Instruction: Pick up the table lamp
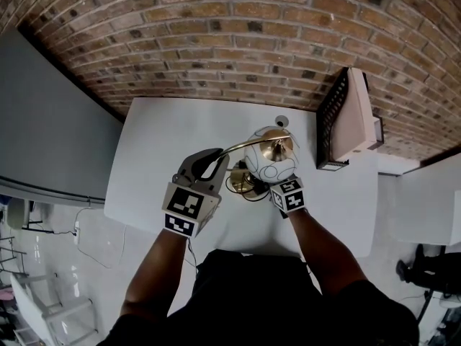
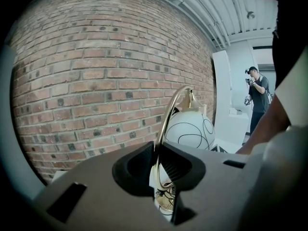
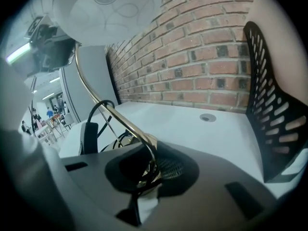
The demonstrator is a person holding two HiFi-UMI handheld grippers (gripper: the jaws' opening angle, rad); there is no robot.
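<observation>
The table lamp has a white globe shade (image 1: 269, 158) with thin black lines, a curved brass arm (image 1: 234, 148) and a brass base (image 1: 241, 184). It stands over the white table (image 1: 158, 157). My left gripper (image 1: 215, 158) is shut on the brass arm, which passes between its jaws (image 2: 158, 162) in the left gripper view, with the globe (image 2: 190, 129) just beyond. My right gripper (image 1: 277, 187) sits below the globe. In the right gripper view it is shut (image 3: 150, 165) on the lower end of the brass arm (image 3: 103, 102), and the shade (image 3: 106, 8) hangs overhead.
A black perforated rack (image 1: 331, 117) with a beige panel stands at the table's right side, close to the lamp. A cable hole (image 1: 282, 121) lies near the brick wall (image 1: 216, 42). A black cord (image 3: 96, 112) loops by the base. A person (image 2: 257, 95) stands far off.
</observation>
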